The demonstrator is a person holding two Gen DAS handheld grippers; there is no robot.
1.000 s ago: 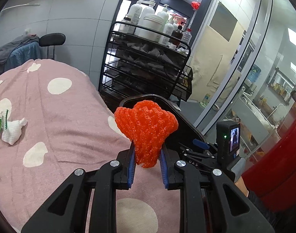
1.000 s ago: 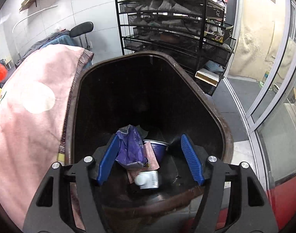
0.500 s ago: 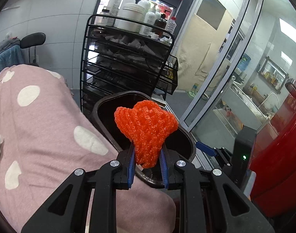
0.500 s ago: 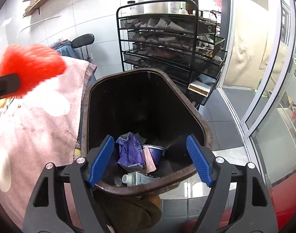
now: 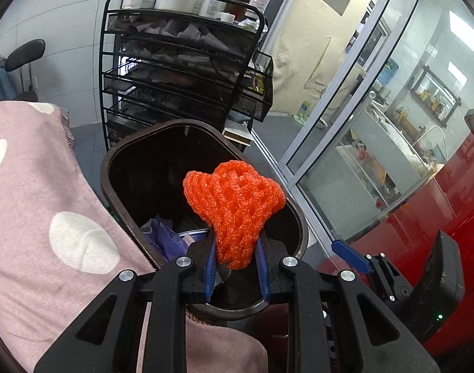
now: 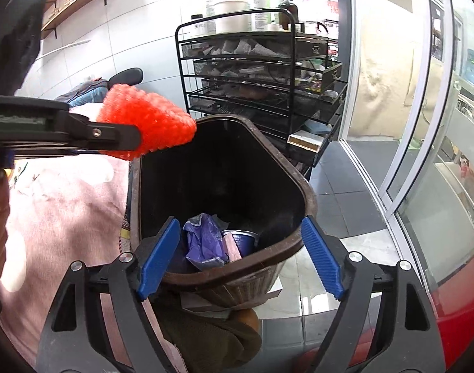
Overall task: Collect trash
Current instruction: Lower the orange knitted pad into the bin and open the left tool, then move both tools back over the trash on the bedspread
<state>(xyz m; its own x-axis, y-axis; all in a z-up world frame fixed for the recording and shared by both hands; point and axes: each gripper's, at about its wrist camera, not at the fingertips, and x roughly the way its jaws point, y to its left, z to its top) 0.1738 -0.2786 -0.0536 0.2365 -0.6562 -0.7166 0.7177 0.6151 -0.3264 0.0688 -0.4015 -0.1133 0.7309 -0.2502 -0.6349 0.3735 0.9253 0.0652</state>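
left wrist view: left gripper (image 5: 235,259) clamps orange foam net (image 5: 234,208) above dark brown plastic bin (image 5: 112,183), beside pink dotted blanket (image 5: 50,217). right gripper (image 6: 238,253) spread wide, empty, at bin's near rim.

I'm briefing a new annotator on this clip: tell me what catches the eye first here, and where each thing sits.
The bright orange foam net stands out first, pinched in the left gripper above the open dark brown trash bin. Inside the bin lie a purple bag and a purple cup, seen between the wide-open blue pads of the right gripper. A pink polka-dot blanket lies left of the bin.
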